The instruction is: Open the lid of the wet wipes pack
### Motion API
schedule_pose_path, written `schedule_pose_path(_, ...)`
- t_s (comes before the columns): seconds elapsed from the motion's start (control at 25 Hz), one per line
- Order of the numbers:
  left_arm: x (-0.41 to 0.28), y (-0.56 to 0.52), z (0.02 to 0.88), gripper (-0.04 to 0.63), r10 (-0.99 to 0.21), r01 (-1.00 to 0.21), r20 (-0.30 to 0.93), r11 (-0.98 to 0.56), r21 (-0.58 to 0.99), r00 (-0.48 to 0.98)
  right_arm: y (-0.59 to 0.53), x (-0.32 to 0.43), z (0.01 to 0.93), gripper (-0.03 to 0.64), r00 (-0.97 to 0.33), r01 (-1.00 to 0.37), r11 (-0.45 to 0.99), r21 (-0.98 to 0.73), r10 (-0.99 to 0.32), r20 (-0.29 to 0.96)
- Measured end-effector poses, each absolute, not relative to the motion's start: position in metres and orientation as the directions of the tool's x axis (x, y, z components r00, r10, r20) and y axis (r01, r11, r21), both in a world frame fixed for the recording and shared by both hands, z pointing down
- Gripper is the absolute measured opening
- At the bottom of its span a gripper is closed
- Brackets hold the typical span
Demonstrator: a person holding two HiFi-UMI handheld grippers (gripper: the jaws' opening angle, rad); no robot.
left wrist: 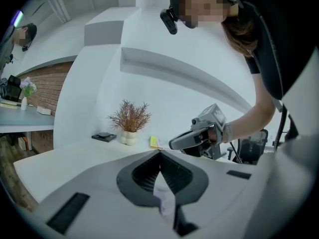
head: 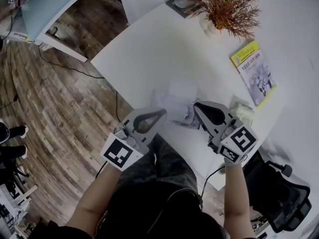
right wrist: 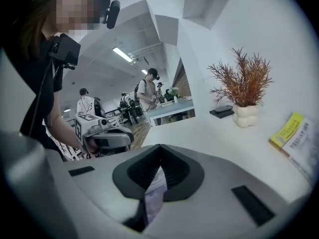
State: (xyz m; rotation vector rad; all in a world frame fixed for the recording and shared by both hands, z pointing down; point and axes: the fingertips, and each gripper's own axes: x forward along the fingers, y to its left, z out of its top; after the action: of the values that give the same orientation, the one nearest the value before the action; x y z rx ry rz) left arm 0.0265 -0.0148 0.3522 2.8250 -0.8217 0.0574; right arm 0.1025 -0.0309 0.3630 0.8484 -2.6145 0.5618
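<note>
Pack position: the soft, pale lilac-and-white plastic wet wipes pack is near the front edge of the white table, strung between the two tools. We cannot tell whether it rests on the top or hangs just clear of it.

The left gripper is closed right down, with a thin pale fold of the pack's film nipped at its tips. The right gripper is clamped the same way on a lilac strip of film at the opposite side. We cannot make out the lid, or say whether it is up.

Risks, as we judge them:
- Both holds are on thin film only. Pulling the two tools apart could tear it or let it slip free.
- A slip on either side would swing or drop the pack, and the table edge is close.
- Neither claw is on the lid. Freeing one to reach it leaves the limp pack held at one end, so it is likely to sag and twist.
</note>
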Motion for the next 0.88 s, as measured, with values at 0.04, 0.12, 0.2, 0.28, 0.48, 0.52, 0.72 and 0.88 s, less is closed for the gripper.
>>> schedule_pose_path(0.04, 0.026, -0.014, 0.352, 0.012, -0.52, -0.528, 0.092, -0.83, 0.181, 0.849, -0.027, 0.1, 0.362, 0.02, -0.765, -0.616, 0.743, -0.262, -0.486, 0.422)
schedule_pose_path(0.12, 0.025, -0.012, 0.351, 0.012, -0.512, -0.519, 0.086, -0.832, 0.195, 0.854, -0.019, 0.096, 0.361, 0.02, -0.761, -0.624, 0.738, -0.258, -0.499, 0.414)
schedule_pose_path(0.2, 0.023, -0.01, 0.349, 0.012, -0.509, -0.513, 0.079, -0.83, 0.221, 0.857, -0.012, 0.091, 0.358, 0.02, -0.758, -0.633, 0.73, -0.259, -0.515, 0.401)
schedule_pose_path(0.28, 0.022, -0.007, 0.347, 0.012, -0.5, -0.502, 0.075, -0.832, 0.236, 0.863, -0.006, 0.086, 0.353, 0.02, -0.755, -0.642, 0.719, -0.265, -0.534, 0.38)
schedule_pose_path(0.48, 0.022, 0.001, 0.346, 0.012, -0.467, -0.472, 0.08, -0.85, 0.233, 0.881, 0.011, 0.074, 0.343, 0.02, -0.756, -0.648, 0.717, -0.259, -0.564, 0.332)
schedule_pose_path(0.52, 0.022, 0.003, 0.346, 0.012, -0.462, -0.467, 0.081, -0.853, 0.234, 0.883, 0.015, 0.072, 0.343, 0.02, -0.758, -0.646, 0.719, -0.256, -0.565, 0.326)
schedule_pose_path(0.72, 0.016, 0.013, 0.354, 0.012, -0.447, -0.458, 0.103, -0.857, 0.237, 0.889, 0.03, 0.065, 0.339, 0.02, -0.767, -0.638, 0.721, -0.269, -0.565, 0.304)
schedule_pose_path(0.88, 0.013, 0.016, 0.356, 0.012, -0.457, -0.471, 0.116, -0.846, 0.25, 0.882, 0.037, 0.06, 0.336, 0.02, -0.773, -0.632, 0.725, -0.274, -0.561, 0.296)
